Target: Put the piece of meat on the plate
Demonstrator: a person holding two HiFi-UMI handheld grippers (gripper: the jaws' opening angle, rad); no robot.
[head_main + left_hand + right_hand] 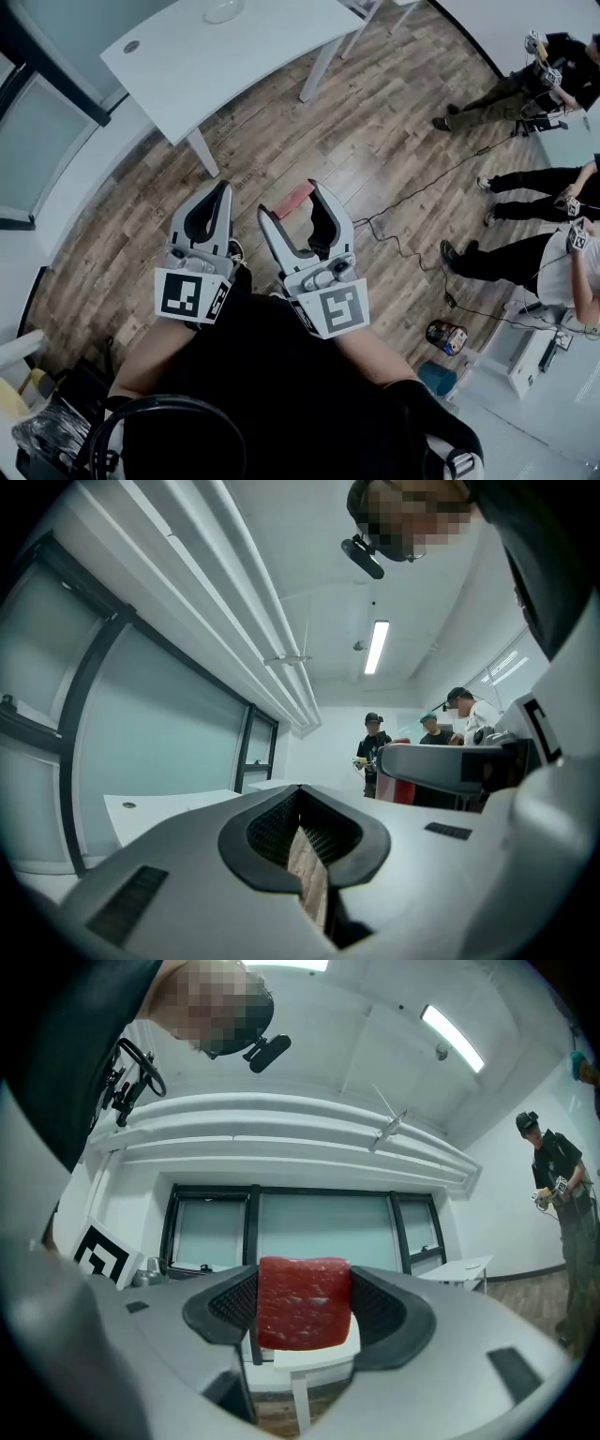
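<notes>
My right gripper is held up over the wooden floor, shut on a red slab of meat. In the right gripper view the meat sits squarely between the dark pads. My left gripper is raised beside it with its jaw tips touching and nothing between them; the left gripper view shows only a sliver of floor behind the left gripper. A pale round plate rests on the white table well ahead of both grippers.
Three people stand or crouch at the right, holding grippers. A black cable trails across the floor. A coloured can and a teal bin sit low right. Windows line the left wall.
</notes>
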